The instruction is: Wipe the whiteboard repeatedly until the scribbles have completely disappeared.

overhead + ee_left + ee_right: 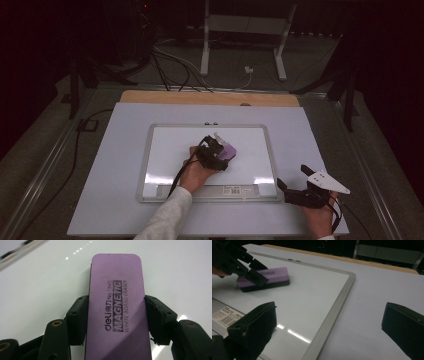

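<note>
1. Purple eraser (117,312) fills the left gripper view close up, sitting flat between the two black jaws, one pad pressed on each long side.
2. So the left gripper (220,152) is clamped on it, felt side down on the whiteboard (170,150), around the middle of the board.
3. Label on top reads magnetic white board eraser.
4. Right gripper (300,182) is off by the board's near right corner, resting over the white surface (110,165), jaws spread wide with nothing between them.
5. Eraser and right gripper are well apart.
</note>
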`<state>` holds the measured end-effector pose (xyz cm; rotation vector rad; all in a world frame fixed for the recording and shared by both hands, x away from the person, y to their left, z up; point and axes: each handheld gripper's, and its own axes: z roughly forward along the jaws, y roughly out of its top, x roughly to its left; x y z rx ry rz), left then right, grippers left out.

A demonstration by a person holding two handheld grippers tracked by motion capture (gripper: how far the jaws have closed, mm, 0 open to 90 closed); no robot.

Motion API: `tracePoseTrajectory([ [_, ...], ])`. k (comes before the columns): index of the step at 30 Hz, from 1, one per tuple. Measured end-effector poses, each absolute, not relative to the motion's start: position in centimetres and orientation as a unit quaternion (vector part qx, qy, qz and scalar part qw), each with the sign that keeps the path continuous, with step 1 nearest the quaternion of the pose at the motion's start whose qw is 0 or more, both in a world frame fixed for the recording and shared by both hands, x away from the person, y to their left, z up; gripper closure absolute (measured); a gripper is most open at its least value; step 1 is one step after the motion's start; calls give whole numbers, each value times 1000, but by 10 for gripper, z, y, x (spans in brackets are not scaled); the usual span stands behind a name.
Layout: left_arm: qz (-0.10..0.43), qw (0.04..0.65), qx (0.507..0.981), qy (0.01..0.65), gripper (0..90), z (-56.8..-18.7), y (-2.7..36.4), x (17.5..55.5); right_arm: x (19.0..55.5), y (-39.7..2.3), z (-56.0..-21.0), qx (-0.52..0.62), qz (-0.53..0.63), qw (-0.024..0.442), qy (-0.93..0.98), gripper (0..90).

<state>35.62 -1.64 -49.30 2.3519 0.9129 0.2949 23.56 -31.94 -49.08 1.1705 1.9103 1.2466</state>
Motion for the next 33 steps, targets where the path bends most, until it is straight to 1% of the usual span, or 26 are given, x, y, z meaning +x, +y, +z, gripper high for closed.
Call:
tracePoseTrajectory([
  [3,106,296,893,321,418,-492,-25,348,236,-320,-491,438,466,285,714,2],
  [5,103,295,893,323,418,-492,-25,349,236,-320,-491,438,466,285,714,2],
  [8,111,293,888,338,418,-492,-21,354,235,-321,-491,438,467,286,713,2],
  [13,134,285,869,381,418,-493,-4,370,235,-322,-490,440,467,284,712,2],
  [17,137,284,854,414,418,-494,7,379,235,-321,-490,439,467,286,713,2],
  [19,141,280,856,411,418,-493,5,377,235,-321,-490,439,467,286,713,2],
  [21,132,284,861,400,418,-493,1,373,236,-321,-491,439,466,286,713,2],
  [25,116,293,881,354,417,-493,-17,357,236,-320,-491,438,466,285,714,2],
  [27,115,295,884,344,417,-493,-21,354,236,-320,-491,439,466,285,714,2],
  [29,113,297,882,348,417,-493,-21,355,236,-320,-491,441,466,283,713,2],
  [33,132,289,872,372,417,-493,-11,366,237,-320,-490,439,467,286,712,2],
])
